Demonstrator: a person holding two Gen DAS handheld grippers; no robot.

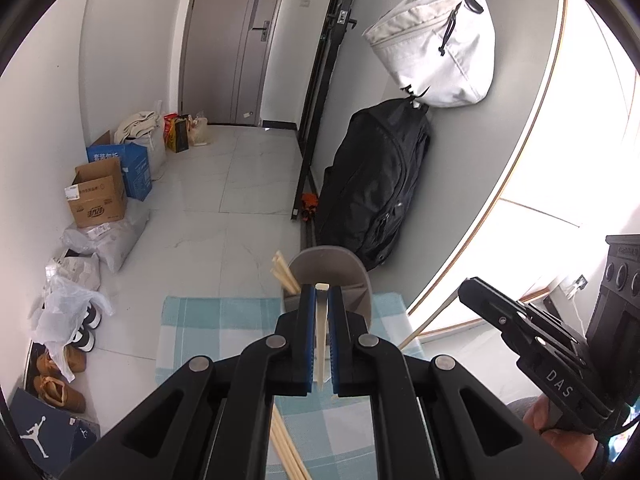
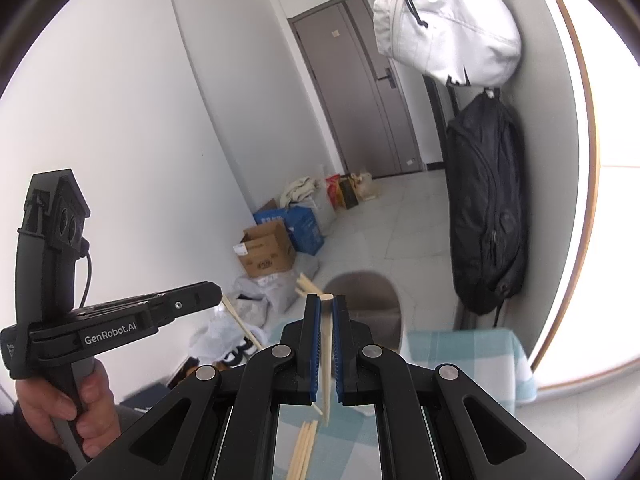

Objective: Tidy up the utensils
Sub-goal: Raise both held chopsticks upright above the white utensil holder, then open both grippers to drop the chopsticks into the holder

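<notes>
Left gripper [image 1: 321,292]: matt black plastic arms, dull silver metal rivets, ribbed blue rubbery pads [image 1: 306,332]. Right gripper [image 2: 326,300]: same build. Pale bare-wood chopstick [image 1: 321,332] clamped in each, unvarnished, smooth. Grey matt plastic utensil holder [image 1: 332,268]. Blue-and-white checked woven tablecloth [image 1: 208,332], soft, matt. Glossy pale marble-look floor tiles [image 1: 224,184]. Brown corrugated cardboard box [image 1: 98,196]. Black nylon backpack [image 1: 372,184], slight sheen.
</notes>
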